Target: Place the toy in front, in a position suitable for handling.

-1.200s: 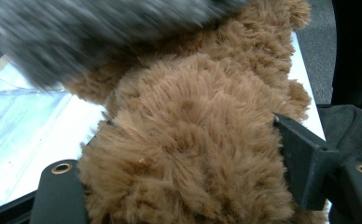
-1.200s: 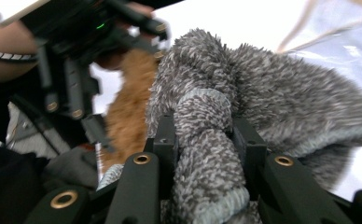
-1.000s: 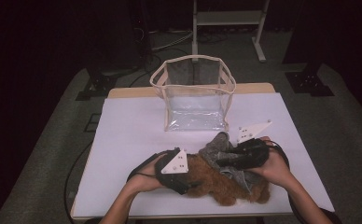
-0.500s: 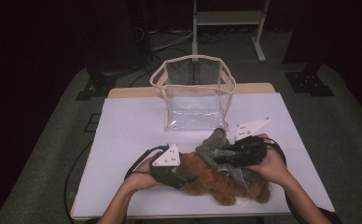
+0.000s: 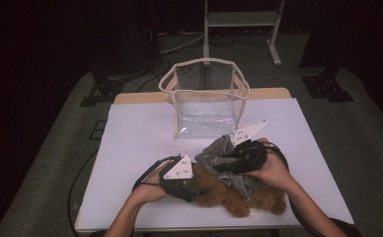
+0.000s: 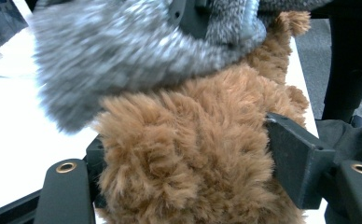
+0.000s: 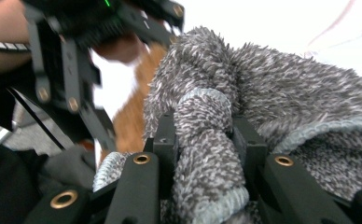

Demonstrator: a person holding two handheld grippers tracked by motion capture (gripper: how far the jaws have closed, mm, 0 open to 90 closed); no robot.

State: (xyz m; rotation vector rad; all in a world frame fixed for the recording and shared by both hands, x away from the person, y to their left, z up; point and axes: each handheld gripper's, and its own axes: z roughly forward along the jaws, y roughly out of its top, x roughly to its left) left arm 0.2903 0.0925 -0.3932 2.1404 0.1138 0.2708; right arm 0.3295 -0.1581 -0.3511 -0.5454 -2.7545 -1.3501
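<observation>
1. R gripper (image 7: 202, 154): jaws clenched on a rolled fold of the grey knitted fuzzy garment (image 7: 281, 93), pads biting both sides. It's a thin bunch of edge, not the body of the cloth, so a hard pull could slide the fold out or stretch the knit.

2. L gripper (image 6: 188, 172): jaws astride the brown plush teddy bear (image 6: 188, 140), fur filling the gap. They've just been opening a bit after a squeeze; pads look to be pressing the pile, though fur hides the contact, so prob. a soft hold only. Risk: the bear lifts or drags when the cloth is pulled.

3. From above, the bear (image 5: 229, 195) lies at the near edge of the white table (image 5: 140, 133), garment (image 5: 214, 155) draped over its top, L gripper (image 5: 182, 183) at its left end, R gripper (image 5: 244, 157) above it.

4. Fuzzy knit on fuzzy plush tends to cling; a snag could tip the bear off the near edge.

5. The clear plastic bag with cream trim (image 5: 204, 96) stands open just beyond; a swing of cloth could knock its soft walls over.
</observation>
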